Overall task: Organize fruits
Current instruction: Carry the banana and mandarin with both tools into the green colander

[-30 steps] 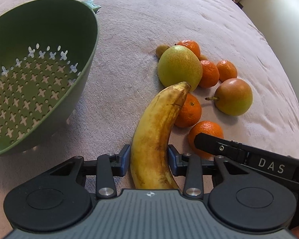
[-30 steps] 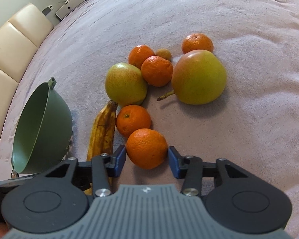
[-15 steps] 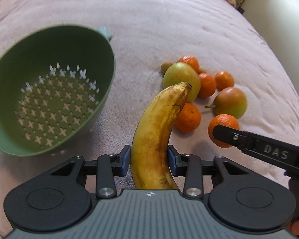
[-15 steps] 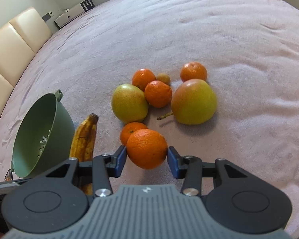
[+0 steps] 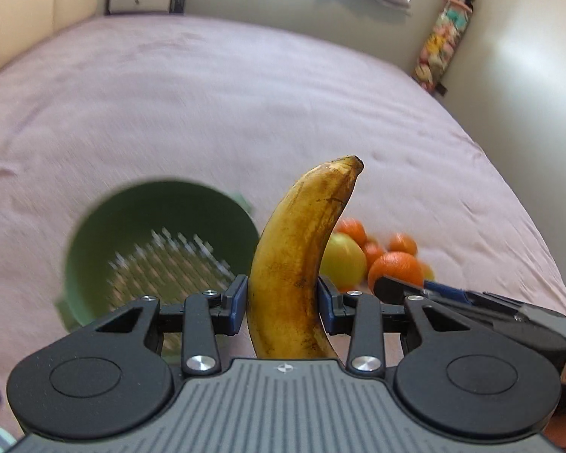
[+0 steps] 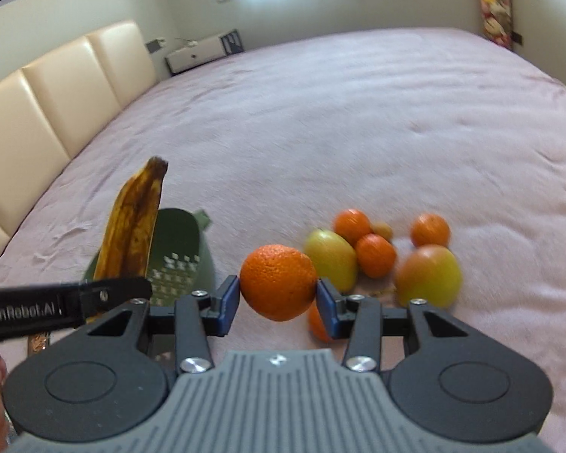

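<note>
From the left wrist, the left claw [image 5: 283,304] pinches a banana [image 5: 302,264] between its two blue pads, holding it near its lower part so the fruit stands nearly upright with its dark tip curving to the right, raised above the bed [image 5: 207,113]. Below and to the left of the banana sits a green colander [image 5: 151,234], blurred, its pierced bottom showing; it rests on the pink bedcover. To the right of the banana, lower on the cover, lies a cluster of fruit: a yellow-green apple [image 5: 343,262] partly hidden by the banana and several small oranges [image 5: 402,243] around it. The right claw reaches in from the right edge, gripping an orange [image 5: 394,270] at its tip, in front of the cluster.

From the right wrist, the right claw [image 6: 279,298] is pinching that orange [image 6: 279,281] between its blue pads, lifted clear of the bedcover [image 6: 358,113]. Behind it on the cover lie the yellow-green apple [image 6: 330,258], a second, reddish-green apple [image 6: 428,275] to the right, and small oranges [image 6: 375,255] between and behind them; one more orange [image 6: 317,322] shows partly under the right pad. At left, the left claw's black finger crosses the view, with the banana [image 6: 132,230] rising above it, and the colander [image 6: 177,256] sits on the bed behind it.
</note>
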Motion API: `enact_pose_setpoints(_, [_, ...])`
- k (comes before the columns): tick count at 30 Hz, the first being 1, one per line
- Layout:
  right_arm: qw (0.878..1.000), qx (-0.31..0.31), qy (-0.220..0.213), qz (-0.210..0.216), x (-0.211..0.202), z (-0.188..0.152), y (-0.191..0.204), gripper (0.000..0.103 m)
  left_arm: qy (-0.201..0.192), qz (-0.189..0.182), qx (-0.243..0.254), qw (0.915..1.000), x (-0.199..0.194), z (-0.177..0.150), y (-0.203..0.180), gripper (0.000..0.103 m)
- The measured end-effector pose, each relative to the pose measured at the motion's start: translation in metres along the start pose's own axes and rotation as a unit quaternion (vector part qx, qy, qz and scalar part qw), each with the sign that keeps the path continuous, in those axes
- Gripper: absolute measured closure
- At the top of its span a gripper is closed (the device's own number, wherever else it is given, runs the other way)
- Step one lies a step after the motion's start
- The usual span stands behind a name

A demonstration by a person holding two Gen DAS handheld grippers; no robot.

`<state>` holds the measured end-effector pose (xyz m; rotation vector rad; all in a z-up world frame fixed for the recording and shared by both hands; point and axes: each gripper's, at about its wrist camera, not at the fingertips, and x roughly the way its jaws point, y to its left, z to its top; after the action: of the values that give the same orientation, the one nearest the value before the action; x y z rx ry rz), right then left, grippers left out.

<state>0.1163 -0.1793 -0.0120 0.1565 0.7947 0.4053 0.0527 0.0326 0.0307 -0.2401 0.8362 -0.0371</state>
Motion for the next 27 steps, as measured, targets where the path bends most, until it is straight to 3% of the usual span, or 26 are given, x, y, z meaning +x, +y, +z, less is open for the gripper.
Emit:
enact_pose_setpoints(4, [0.999, -0.042, -0.011, 0.028, 0.002, 0.01, 0.027, 0.061, -0.018, 0.034, -0.002, 0.9993, -0.007, 0.014, 0.019, 0.06])
enact_pose_setpoints(10, [0.991, -0.119, -0.007, 0.053, 0.012, 0.017, 0.069, 0.061, -0.015, 0.087, -0.011, 0.996, 0.0, 0.027, 0.049, 0.06])
enact_pose_setpoints(13, [0.987, -0.145, 0.003, 0.062, 0.026, 0.024, 0.082, 0.061, -0.01, 0.095, -0.017, 0.9952, 0.004, 0.03, 0.062, 0.06])
enact_pose_setpoints(20, [0.974, -0.211, 0.043, 0.075, 0.071, 0.038, 0.109, 0.061, 0.032, 0.13, -0.016, 0.9909, 0.034, 0.027, 0.083, 0.06])
enact_pose_setpoints(27, [0.946, -0.296, 0.107, 0.081, 0.119, 0.031, 0.126, 0.061, 0.093, 0.129, -0.021, 0.987, 0.066, 0.017, 0.096, 0.06])
